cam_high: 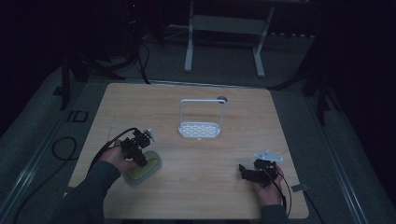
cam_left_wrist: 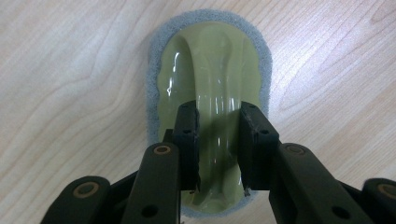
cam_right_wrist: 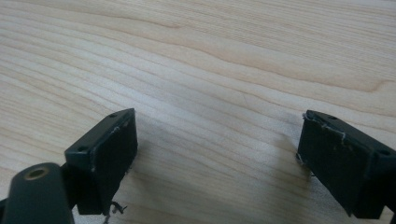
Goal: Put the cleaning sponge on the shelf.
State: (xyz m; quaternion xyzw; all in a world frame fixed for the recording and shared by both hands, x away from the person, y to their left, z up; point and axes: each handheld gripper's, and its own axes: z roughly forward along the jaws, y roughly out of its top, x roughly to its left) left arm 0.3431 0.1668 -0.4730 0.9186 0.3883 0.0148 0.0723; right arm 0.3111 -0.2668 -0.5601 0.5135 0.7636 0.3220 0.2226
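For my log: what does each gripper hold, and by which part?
Left gripper clamps the scrubber by its raised green handle ridge. Right gripper is open, holding nothing.

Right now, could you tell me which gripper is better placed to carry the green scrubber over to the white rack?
The left gripper: its jaws already straddle the scrubber's raised handle. The right gripper hangs open over bare table, away from both scrubber and rack.
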